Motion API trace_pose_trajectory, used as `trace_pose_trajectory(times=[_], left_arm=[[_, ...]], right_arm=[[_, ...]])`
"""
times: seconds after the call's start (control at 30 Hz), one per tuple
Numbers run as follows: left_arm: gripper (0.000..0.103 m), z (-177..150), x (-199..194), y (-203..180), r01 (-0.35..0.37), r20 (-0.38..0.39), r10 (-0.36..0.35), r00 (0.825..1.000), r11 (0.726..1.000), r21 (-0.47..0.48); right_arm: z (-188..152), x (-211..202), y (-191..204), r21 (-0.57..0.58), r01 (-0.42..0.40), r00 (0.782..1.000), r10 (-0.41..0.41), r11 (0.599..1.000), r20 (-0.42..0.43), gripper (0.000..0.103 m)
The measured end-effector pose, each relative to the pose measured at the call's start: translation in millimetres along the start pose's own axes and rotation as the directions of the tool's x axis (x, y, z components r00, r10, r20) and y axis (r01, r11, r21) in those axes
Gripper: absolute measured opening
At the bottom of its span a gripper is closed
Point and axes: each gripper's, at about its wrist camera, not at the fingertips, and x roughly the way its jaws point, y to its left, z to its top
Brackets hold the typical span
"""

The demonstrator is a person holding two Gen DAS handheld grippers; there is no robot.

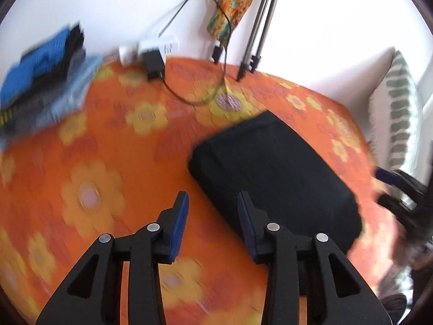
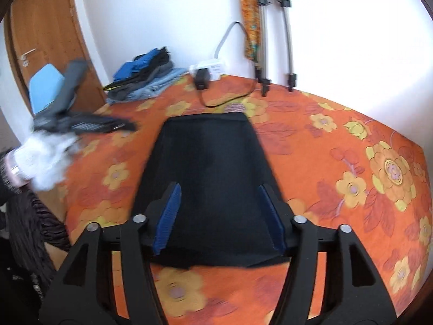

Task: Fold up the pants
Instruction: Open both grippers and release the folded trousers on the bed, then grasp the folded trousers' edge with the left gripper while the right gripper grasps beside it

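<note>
On the orange flowered bedspread (image 2: 338, 140) lay the black pants (image 2: 208, 178), folded into a compact rectangular bundle near the middle of the bed, its far edge straight and its near edge slightly ragged. Above the near end of that bundle hung the right gripper (image 2: 219, 214), its blue-padded fingers spread wide with nothing between them, and whether they touched the cloth could not be told. From the left wrist view the same pants (image 1: 273, 173) sat to the right of the left gripper (image 1: 213, 224), whose jaws were likewise parted and empty, one pad over the bare bedspread (image 1: 108, 146) and the other at the bundle's near corner. That left gripper (image 2: 81, 124) also showed in the right wrist view as a blurred dark shape well to the left of the pants, carried by a hand in a white glove (image 2: 43, 157). At the far edge of the bed, against the white wall, a stack of folded clothes (image 2: 146, 78) in blue, black and grey rested near a white power strip (image 2: 208, 69) with a black adapter (image 2: 202, 79) plugged in and its black cable (image 2: 230, 100) looping over the spread. Two tripod legs (image 2: 276, 40) stood beside it, and a wooden door (image 2: 51, 40) filled the left corner. A striped cushion (image 1: 400, 113) leaned at the right side of the bed.
</note>
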Motion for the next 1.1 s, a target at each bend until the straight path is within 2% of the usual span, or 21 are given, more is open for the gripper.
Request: trace_pose_trajectory(times=[0.13, 0.27, 0.37, 0.43, 0.5, 0.7, 0.77, 0.83, 0.9, 1.03, 1.1], left_arm=[[0.04, -20, 3, -3, 0.104, -0.048, -0.112, 0.993, 0.984, -0.147], [0.04, -28, 20, -7, 0.166, -0.085, -0.193, 0.978, 0.954, -0.248], [0.042, -28, 30, -11, 0.179, -0.085, -0.21, 0.974, 0.943, -0.281], [0.049, -28, 35, -13, 0.182, -0.078, -0.213, 0.974, 0.938, -0.294], [0.051, -29, 39, -13, 0.184, -0.071, -0.214, 0.974, 0.935, -0.303], [0.051, -31, 58, -10, 0.195, -0.072, -0.231, 0.97, 0.922, -0.335], [0.052, -31, 63, -9, 0.194, -0.069, -0.232, 0.97, 0.917, -0.348], [0.052, -31, 68, -7, 0.194, -0.065, -0.231, 0.971, 0.913, -0.359], [0.052, -33, 72, -4, 0.193, -0.065, -0.233, 0.97, 0.907, -0.374], [0.058, -35, 73, -3, 0.215, -0.037, -0.247, 0.968, 0.898, -0.385], [0.059, -35, 73, -6, 0.209, -0.026, -0.236, 0.971, 0.901, -0.38]], right_arm=[[8, 32, -29, 0.053, -0.046, 0.997, 0.049, 0.998, -0.063, 0.07], [15, 69, -58, 0.122, -0.101, 0.979, 0.121, 0.987, -0.167, 0.072], [13, 90, -71, 0.168, -0.149, 0.96, 0.183, 0.974, -0.211, 0.072], [11, 101, -77, 0.18, -0.171, 0.95, 0.211, 0.969, -0.232, 0.072], [7, 113, -85, 0.211, -0.202, 0.932, 0.254, 0.956, -0.26, 0.072], [6, 120, -99, 0.268, -0.284, 0.912, 0.346, 0.92, -0.22, 0.069], [5, 124, -101, 0.293, -0.326, 0.899, 0.391, 0.899, -0.199, 0.061], [3, 130, -95, 0.307, -0.376, 0.871, 0.447, 0.874, -0.205, 0.048], [3, 131, -90, 0.274, -0.395, 0.868, 0.454, 0.877, -0.2, 0.048], [0, 135, -89, 0.295, -0.443, 0.845, 0.504, 0.847, -0.18, 0.047], [-3, 137, -84, 0.298, -0.455, 0.837, 0.517, 0.839, -0.18, 0.041]])
